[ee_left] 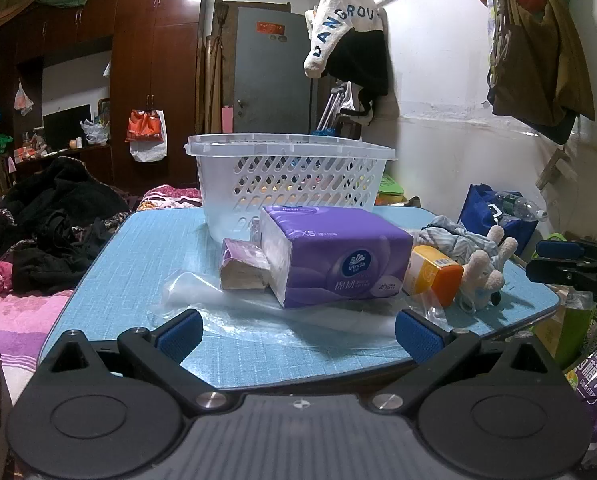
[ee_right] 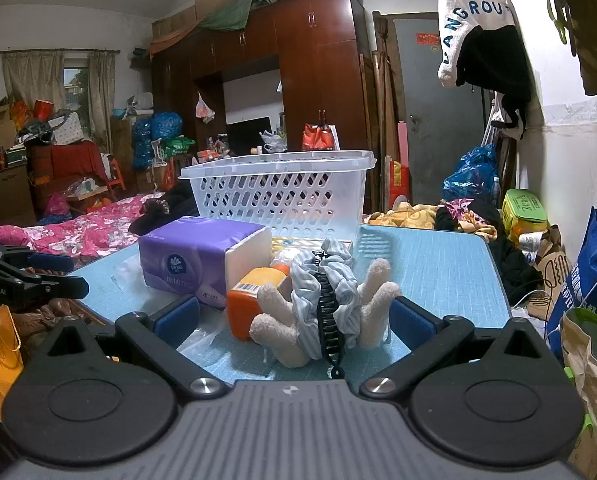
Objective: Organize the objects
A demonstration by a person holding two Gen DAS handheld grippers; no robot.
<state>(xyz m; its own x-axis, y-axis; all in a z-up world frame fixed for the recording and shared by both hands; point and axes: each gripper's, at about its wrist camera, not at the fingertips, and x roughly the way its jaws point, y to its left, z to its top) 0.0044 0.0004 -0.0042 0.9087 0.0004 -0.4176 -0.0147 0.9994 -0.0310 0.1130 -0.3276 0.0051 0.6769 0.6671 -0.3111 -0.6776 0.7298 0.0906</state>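
Two grippers, both w/ jaws wide apart and holding nothing. Your left gripper (ee_left: 298,330) sits low at the near edge of the blue counter (ee_left: 130,264), facing the purple tissue pack (ee_left: 334,256), which lies on clear plastic wrap (ee_left: 218,304) just in front of the white basket (ee_left: 290,176). A small purple packet (ee_left: 244,264) touches the pack's left side; an orange box (ee_left: 432,272) is on its right. Your right gripper (ee_right: 294,316) brackets the plush toy (ee_right: 330,304), a black hair clip (ee_right: 328,316) lying across it.
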